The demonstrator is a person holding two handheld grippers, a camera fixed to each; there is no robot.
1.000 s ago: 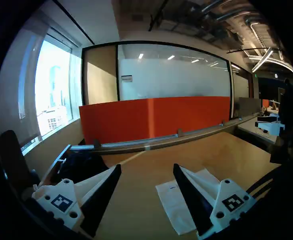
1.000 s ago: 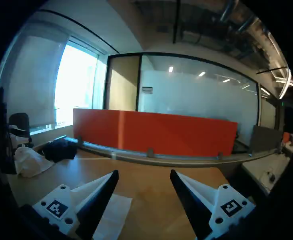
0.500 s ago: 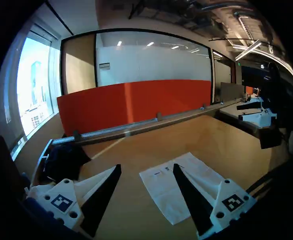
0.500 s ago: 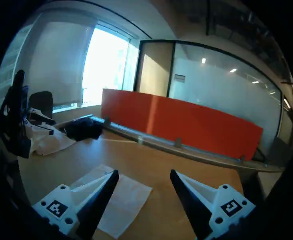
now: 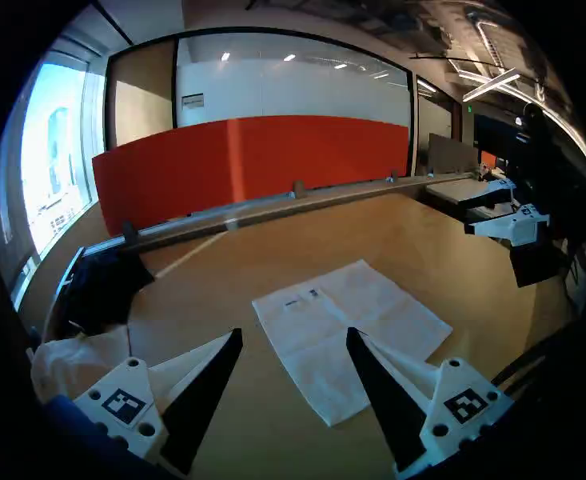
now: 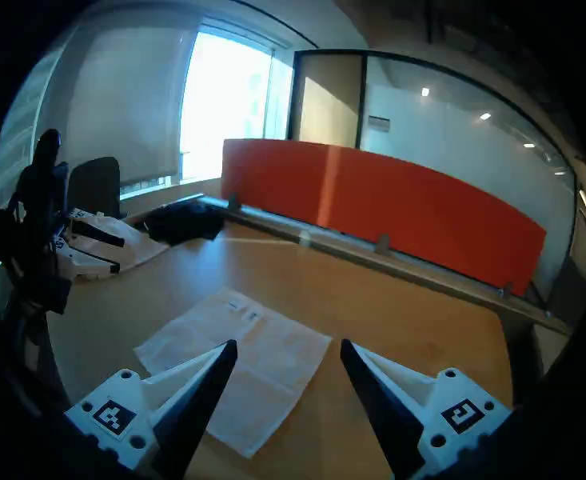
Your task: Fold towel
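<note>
While both grippers hover over the table (image 5: pixel 444 264) with their fingers spread wide and nothing between them, the left gripper (image 5: pixel 293 332) tilts down toward one near corner of the towel (image 5: pixel 348 316) (image 6: pixel 241 356), and its right finger overlaps that corner in the left gripper view. The right gripper (image 6: pixel 288 344) tilts down over the towel's opposite side. The towel lies flat and unfolded in the middle of the table, faint crease lines crossing it, with bare wood on all its edges. A white cloth heap (image 5: pixel 69 360) and a dark bag (image 5: pixel 101 288) sit well apart from it at the window end. An orange divider (image 5: pixel 245 160) runs along the table's far edge. Since half a second ago both views have tipped further down, so the whole towel now shows; it has not moved.
</note>
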